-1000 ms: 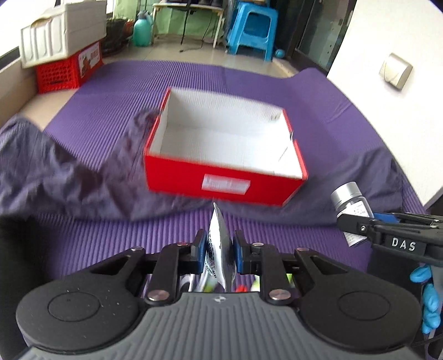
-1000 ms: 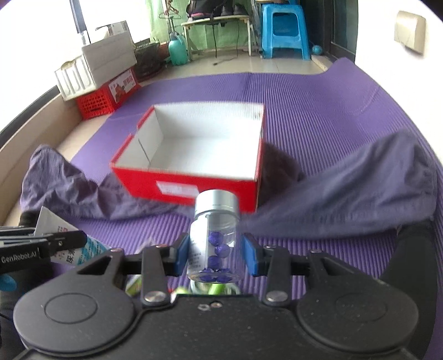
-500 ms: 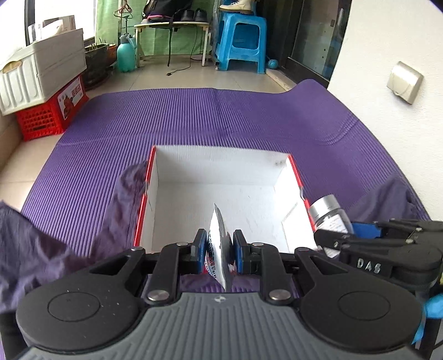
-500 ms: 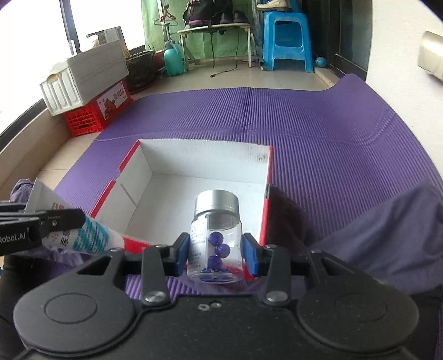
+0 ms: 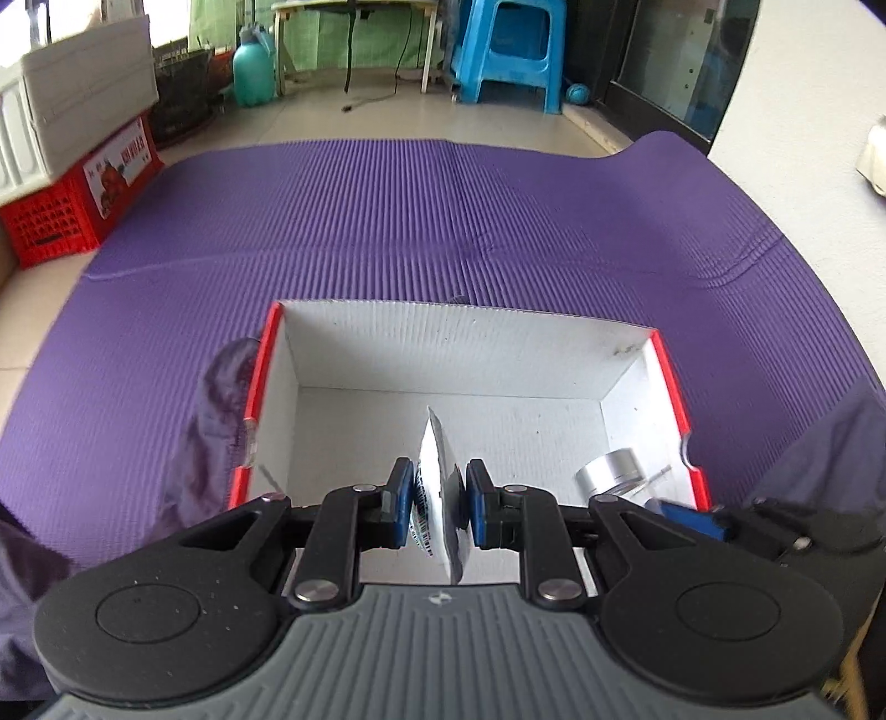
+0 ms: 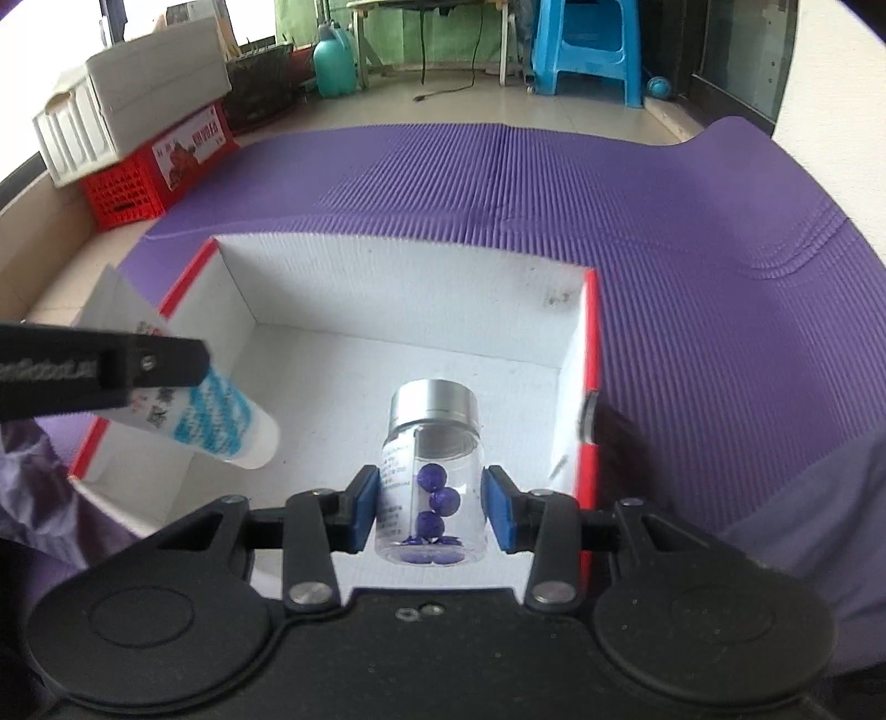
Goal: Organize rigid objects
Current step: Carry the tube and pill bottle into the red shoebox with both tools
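A red cardboard box with a white inside (image 5: 354, 354) (image 6: 398, 288) lies open on the purple mat. My left gripper (image 5: 440, 512) is shut on a white tube with blue print (image 5: 437, 487), held over the box; the tube also shows in the right wrist view (image 6: 216, 421). My right gripper (image 6: 431, 515) holds a clear jar with a silver lid and purple beads (image 6: 432, 471) between its blue pads, over the right side of the box. The pads stand a little off the jar's sides. The jar's lid shows in the left wrist view (image 5: 609, 479).
A dark purple cloth (image 5: 210, 443) (image 6: 803, 526) lies on the mat (image 5: 443, 221) on both sides of the box. Beyond the mat are a red crate (image 5: 72, 210) with a white bin on it, a teal jug (image 5: 253, 66) and a blue stool (image 5: 509, 50).
Both grippers moved forward from in front of the box to above its inside, carrying the tube and the jar. The right pads now look slightly wider around the jar.
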Tool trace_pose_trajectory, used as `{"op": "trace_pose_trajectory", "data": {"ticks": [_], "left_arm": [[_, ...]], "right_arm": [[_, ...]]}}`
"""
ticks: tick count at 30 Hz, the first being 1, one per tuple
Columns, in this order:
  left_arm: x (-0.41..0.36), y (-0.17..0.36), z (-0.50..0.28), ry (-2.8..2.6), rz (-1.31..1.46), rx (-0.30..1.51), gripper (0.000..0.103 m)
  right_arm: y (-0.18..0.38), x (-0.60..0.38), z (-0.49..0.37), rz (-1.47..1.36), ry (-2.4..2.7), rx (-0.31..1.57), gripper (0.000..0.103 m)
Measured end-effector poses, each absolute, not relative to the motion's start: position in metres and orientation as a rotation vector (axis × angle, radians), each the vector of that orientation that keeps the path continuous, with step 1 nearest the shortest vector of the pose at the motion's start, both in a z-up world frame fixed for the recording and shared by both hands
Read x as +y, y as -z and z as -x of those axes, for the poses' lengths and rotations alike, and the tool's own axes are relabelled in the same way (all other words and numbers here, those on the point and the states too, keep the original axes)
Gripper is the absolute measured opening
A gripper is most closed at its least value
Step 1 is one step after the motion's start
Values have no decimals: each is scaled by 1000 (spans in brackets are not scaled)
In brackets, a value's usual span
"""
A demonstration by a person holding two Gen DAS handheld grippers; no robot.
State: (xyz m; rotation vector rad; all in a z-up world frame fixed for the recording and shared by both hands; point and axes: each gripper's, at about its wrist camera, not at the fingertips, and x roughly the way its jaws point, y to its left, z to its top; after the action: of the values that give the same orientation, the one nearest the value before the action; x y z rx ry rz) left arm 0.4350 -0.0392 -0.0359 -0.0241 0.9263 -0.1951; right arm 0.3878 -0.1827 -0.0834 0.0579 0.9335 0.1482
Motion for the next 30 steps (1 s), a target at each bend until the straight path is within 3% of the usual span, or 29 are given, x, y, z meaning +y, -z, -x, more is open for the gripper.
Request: {"op": "trace_pose_trajectory", "data": {"ticks": [14, 24, 30], "left_arm": [[-38, 97, -488, 189, 119, 1025, 20], [-34, 100, -471, 239, 86, 1048, 20], [-33, 102, -457, 225, 41, 1093, 21]], "right_arm": [[128, -169, -429, -10, -137, 1039, 39], [135, -165, -418, 9, -157, 1066, 40], [127, -170, -408, -16, -184, 1063, 47]]}}
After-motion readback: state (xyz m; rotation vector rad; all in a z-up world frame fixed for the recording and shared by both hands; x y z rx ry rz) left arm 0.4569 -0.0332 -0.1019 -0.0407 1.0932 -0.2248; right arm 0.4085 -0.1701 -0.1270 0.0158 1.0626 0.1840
